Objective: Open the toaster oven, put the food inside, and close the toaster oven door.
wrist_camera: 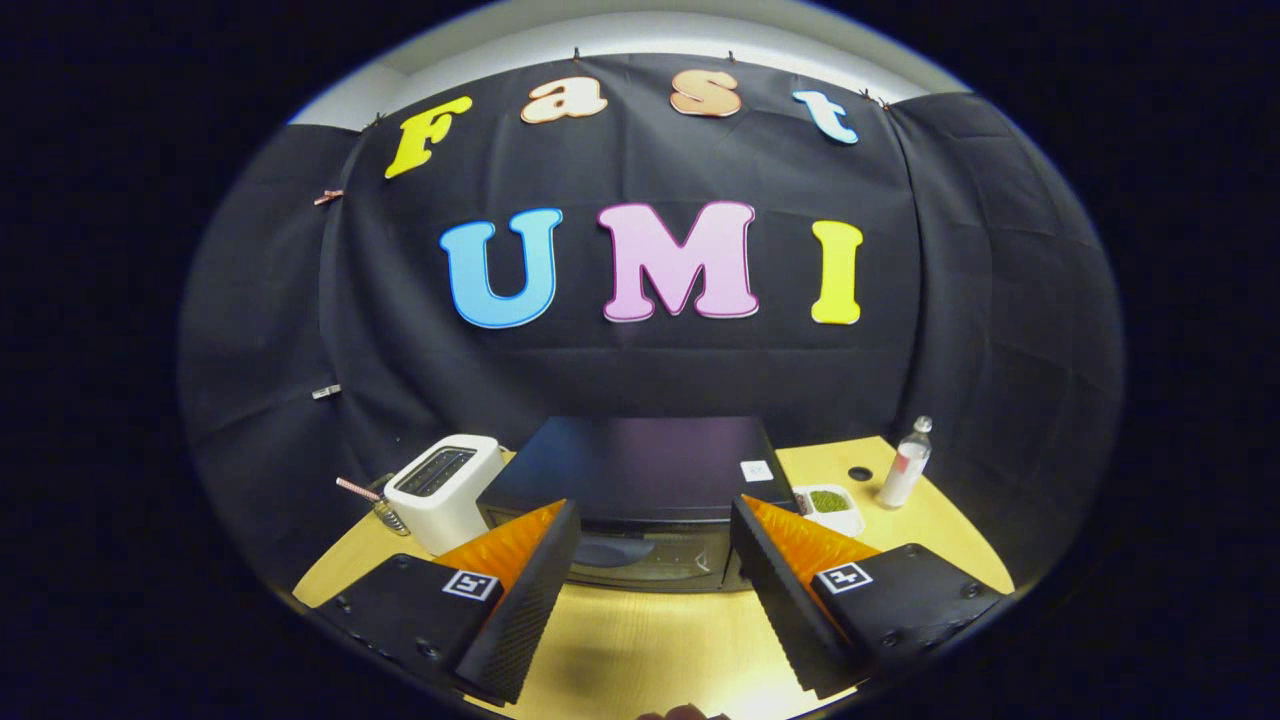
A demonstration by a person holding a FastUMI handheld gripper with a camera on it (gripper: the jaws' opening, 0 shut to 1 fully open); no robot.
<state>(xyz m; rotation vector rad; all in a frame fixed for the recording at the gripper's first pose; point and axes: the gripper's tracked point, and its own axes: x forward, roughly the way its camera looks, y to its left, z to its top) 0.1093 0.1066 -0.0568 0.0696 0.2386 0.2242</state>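
Currently gripper [655, 590] sits level above the table [650, 650], fingers spread wide, empty, aimed at closed toaster oven [640, 500] just ahead.

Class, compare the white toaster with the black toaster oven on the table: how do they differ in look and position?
The toaster is white and smaller; the toaster oven is black and wider. The toaster has slots on top; the toaster oven has a glass door in front, closed. The toaster stands beyond the left finger of the open claw; the toaster oven sits straight ahead between the fingers. Both rest on the wooden table.
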